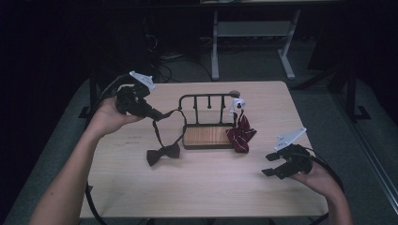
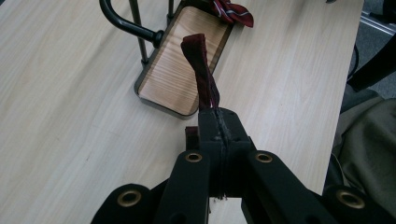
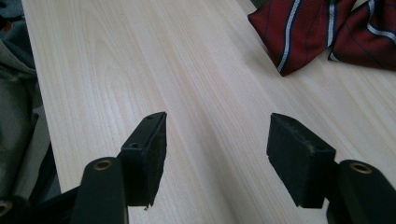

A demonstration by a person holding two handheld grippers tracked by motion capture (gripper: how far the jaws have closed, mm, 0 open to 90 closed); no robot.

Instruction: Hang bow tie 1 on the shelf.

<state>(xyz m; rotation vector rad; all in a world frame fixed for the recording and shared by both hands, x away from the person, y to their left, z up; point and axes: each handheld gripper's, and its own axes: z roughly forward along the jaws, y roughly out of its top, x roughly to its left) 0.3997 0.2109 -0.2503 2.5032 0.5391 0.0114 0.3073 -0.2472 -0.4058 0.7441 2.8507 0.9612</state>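
Your widest free room is the bare table (image 1: 202,187) across the lower middle of the high view. The rack (image 1: 206,124) blocks the centre, with the striped tie (image 1: 241,133) bunched at its right end and the dark bow tie (image 1: 163,153) and its raised strap (image 1: 157,129) barring the left.

A black metal rack (image 1: 206,101) with a wooden base (image 1: 207,136) stands near the middle of the pale wooden surface (image 1: 197,187). A red striped bow tie (image 1: 241,135) lies against the base's right end, under a small white piece (image 1: 237,104) on the rack. Beyond the far edge stands a grey table frame (image 1: 253,33).
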